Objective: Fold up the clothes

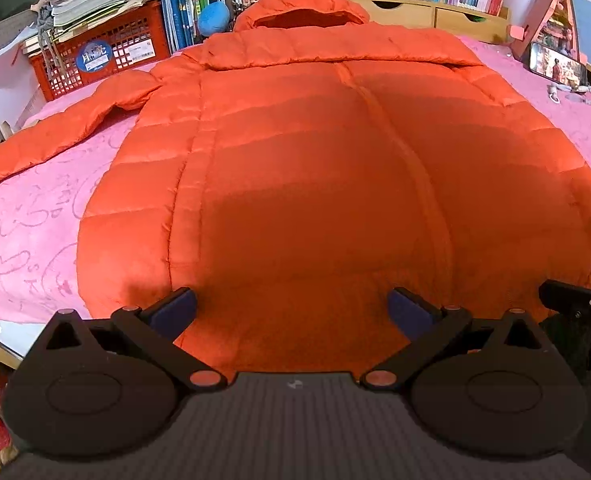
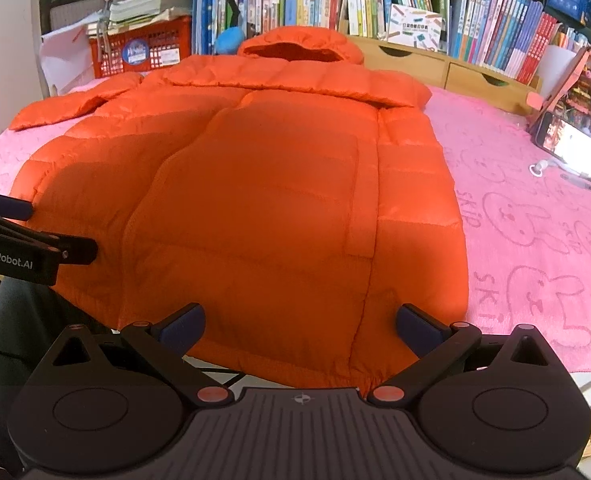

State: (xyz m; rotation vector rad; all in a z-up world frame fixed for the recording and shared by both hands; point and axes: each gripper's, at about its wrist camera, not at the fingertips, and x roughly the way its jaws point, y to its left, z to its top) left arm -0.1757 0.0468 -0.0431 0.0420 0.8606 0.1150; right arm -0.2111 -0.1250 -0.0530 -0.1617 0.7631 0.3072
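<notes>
Left wrist: I am hovering my left gripper, jaws spread and empty, over the near hem of the orange jacket, which is lying flat on the pink blanket, left sleeve out.

Right wrist: my right gripper is hanging released too. I judge no fold made yet.

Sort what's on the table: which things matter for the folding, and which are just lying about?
For the job:
jacket, spread flat, one sleeve out to the side
left tongs, open
right tongs, open

Lying about:
phone, screen lit
red crate
books
pink cloth, only the work surface
</notes>
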